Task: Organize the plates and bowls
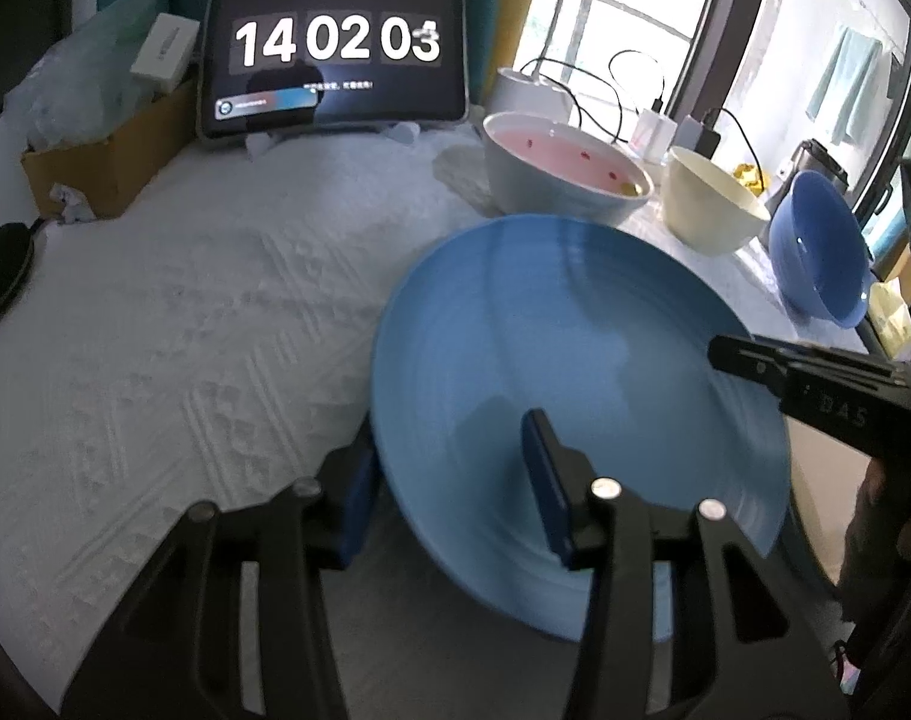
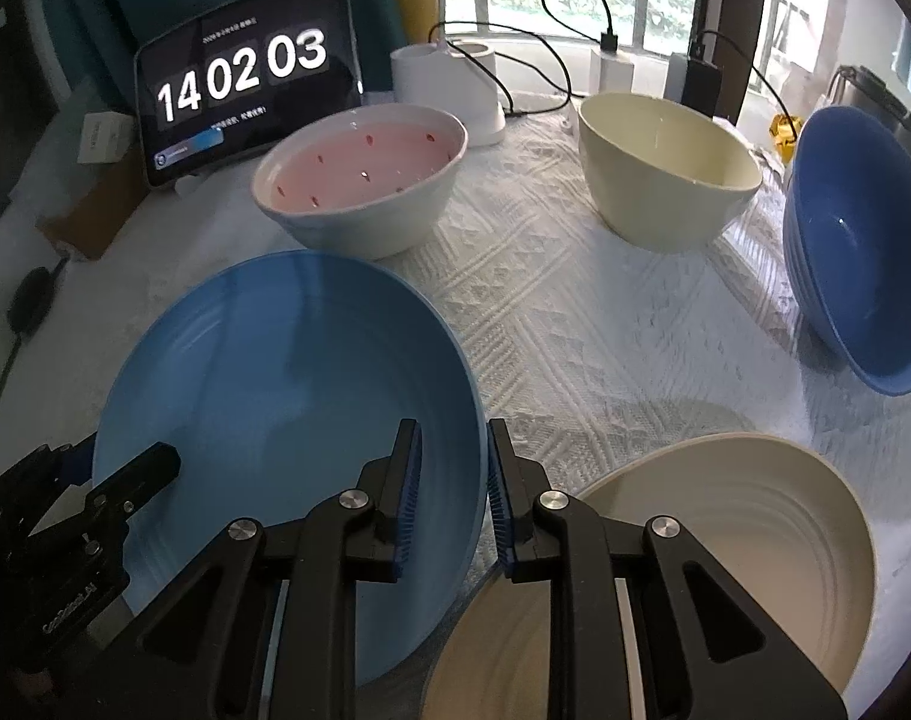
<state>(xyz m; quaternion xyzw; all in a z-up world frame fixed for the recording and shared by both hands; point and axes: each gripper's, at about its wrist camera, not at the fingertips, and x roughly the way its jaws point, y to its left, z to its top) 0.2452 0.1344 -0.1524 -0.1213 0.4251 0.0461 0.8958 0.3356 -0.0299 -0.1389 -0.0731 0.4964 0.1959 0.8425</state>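
At the near edge of the counter (image 2: 575,312), the blue plate (image 2: 287,396) tilts, right gripper (image 2: 452,498) clamped on its right rim, left gripper (image 1: 449,480) straddling the left rim unclamped, likely for stacking onto the cream plate (image 2: 725,540).

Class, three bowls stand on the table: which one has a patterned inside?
The pink-lined bowl nearest the tablet: red specks dot its inside. The cream bowl and blue bowl are plain.

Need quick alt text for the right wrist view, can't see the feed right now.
The right gripper pinches the rim of a blue plate, whose far edge sits between the left gripper's fingers. A beige plate lies beside it; pink, cream and blue bowls stand behind on the white cloth.
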